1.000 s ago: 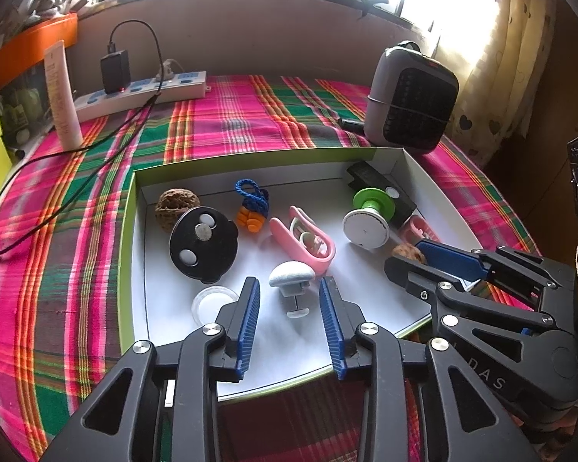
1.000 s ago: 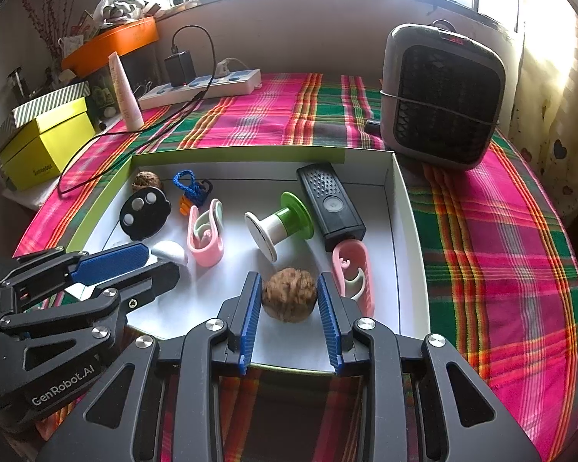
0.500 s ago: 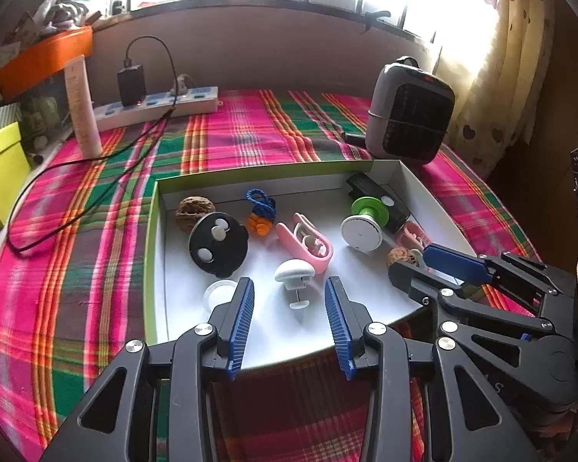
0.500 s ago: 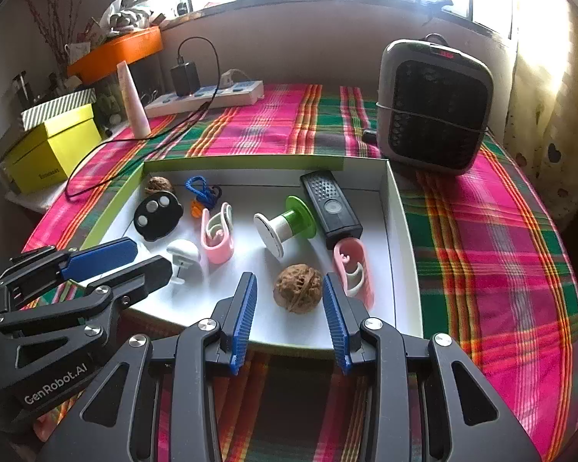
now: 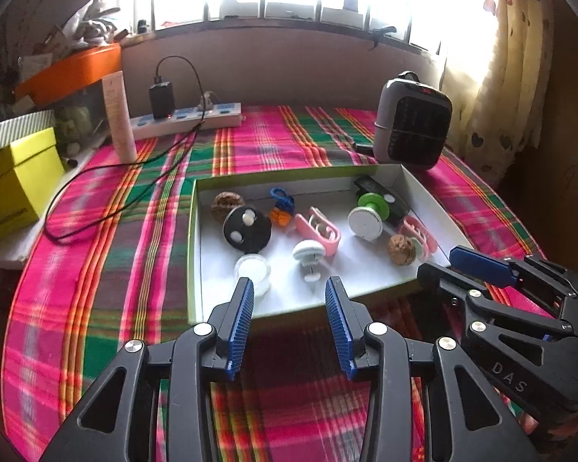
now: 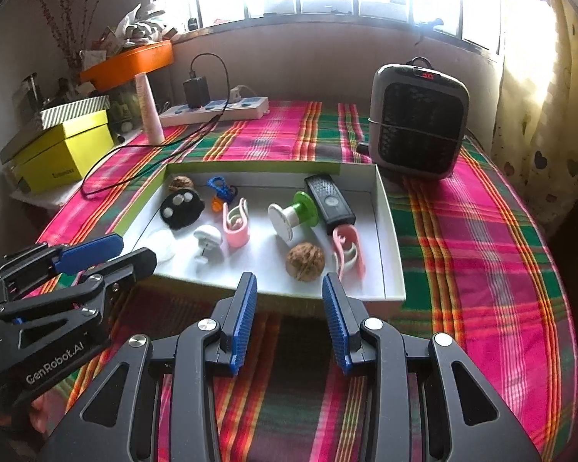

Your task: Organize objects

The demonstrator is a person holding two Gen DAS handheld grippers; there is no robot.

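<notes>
Shallow cardboard tray, white inside with green outer walls, sits on a table under a plaid cloth of pink, green and orange weave.

In the tray:
- Wrinkled brown walnut near the front wall; a second walnut in the far left corner.
- Two glossy pink plastic clips: one just right of the front walnut, one mid-tray.
- Spool, green flange and white flange, lying on its side.
- Flat black remote against the right wall.
- Round black disc with three white dots.
- White mushroom-shaped knob.
- Translucent round lid by the front left.
- Blue and orange cord toy.

Grey heater with a dark grille stands behind the tray.

Left gripper: ribbed blue fingers spread wide, holding nothing, outside the tray's front wall.

Right gripper: fingers equally wide apart, empty, just short of the front walnut without touching it.
</notes>
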